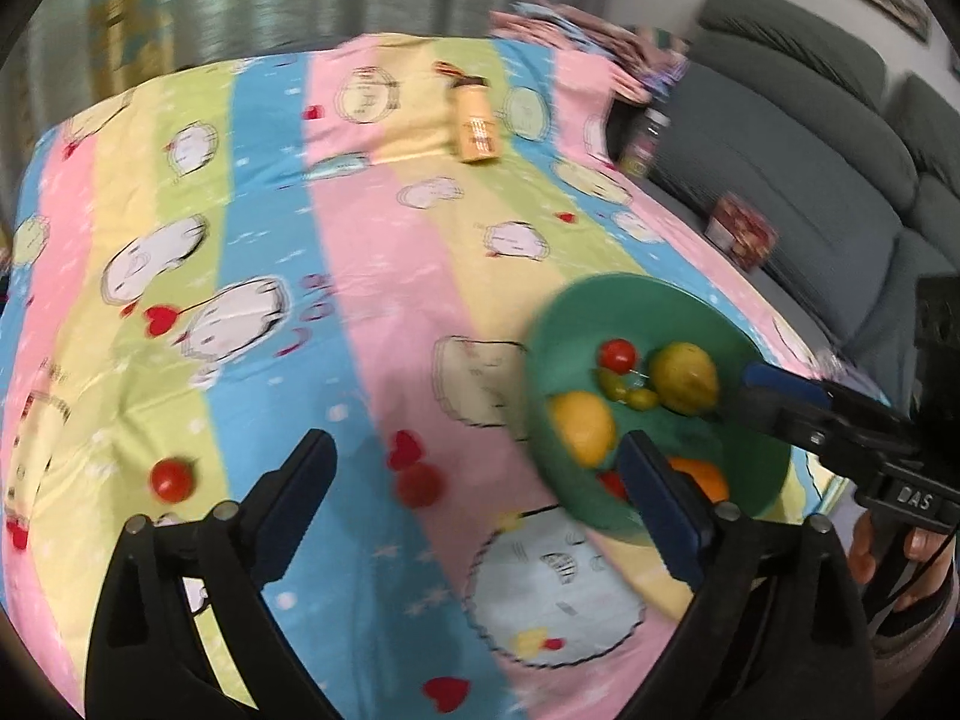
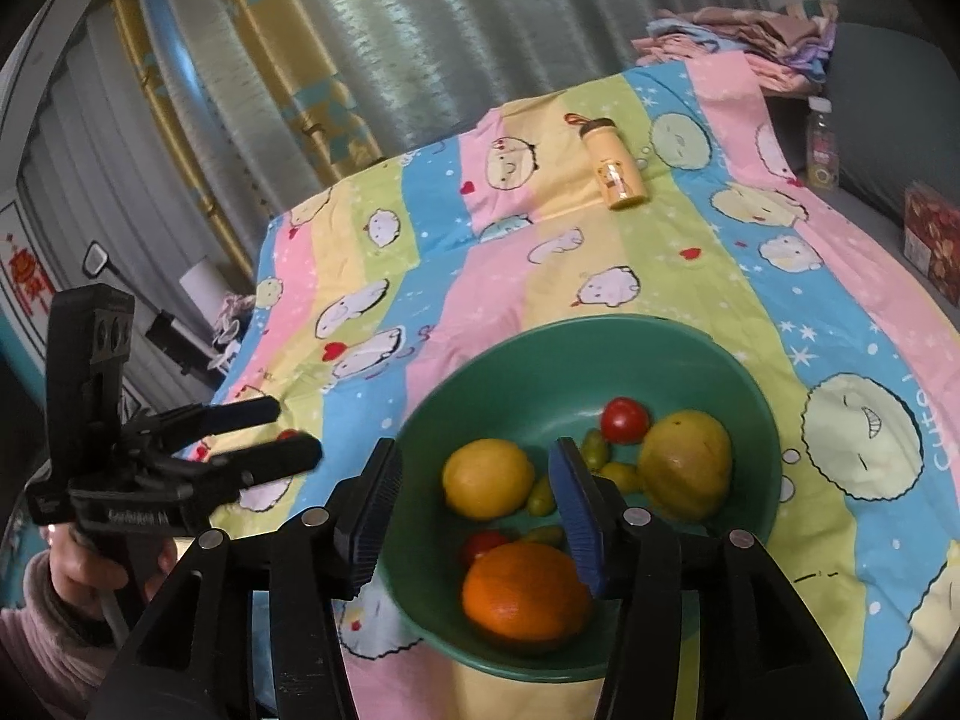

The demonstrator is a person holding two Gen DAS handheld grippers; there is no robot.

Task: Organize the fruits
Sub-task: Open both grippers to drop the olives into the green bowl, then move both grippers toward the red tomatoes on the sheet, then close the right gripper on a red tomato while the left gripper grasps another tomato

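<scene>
A green bowl (image 2: 540, 360) sits on the striped cartoon cloth. It holds a lemon (image 2: 487, 478), an orange (image 2: 528, 591), a yellow-green pear-like fruit (image 2: 687, 463), two red tomatoes (image 2: 625, 420) and small green grapes (image 2: 595, 447). My right gripper (image 2: 474, 498) is open and empty above the bowl's near left rim. My left gripper (image 1: 477, 486) is open and empty above the cloth, left of the bowl (image 1: 576, 312). Two red tomatoes lie loose on the cloth: one (image 1: 172, 479) left of the left finger, one (image 1: 420, 483) between the fingers.
A small yellow bottle (image 1: 474, 123) lies on the cloth at the far side. A grey sofa (image 1: 798, 138) with a red box (image 1: 741, 228) and a jar stands to the right. Folded cloths are stacked at the far right. Curtains hang behind.
</scene>
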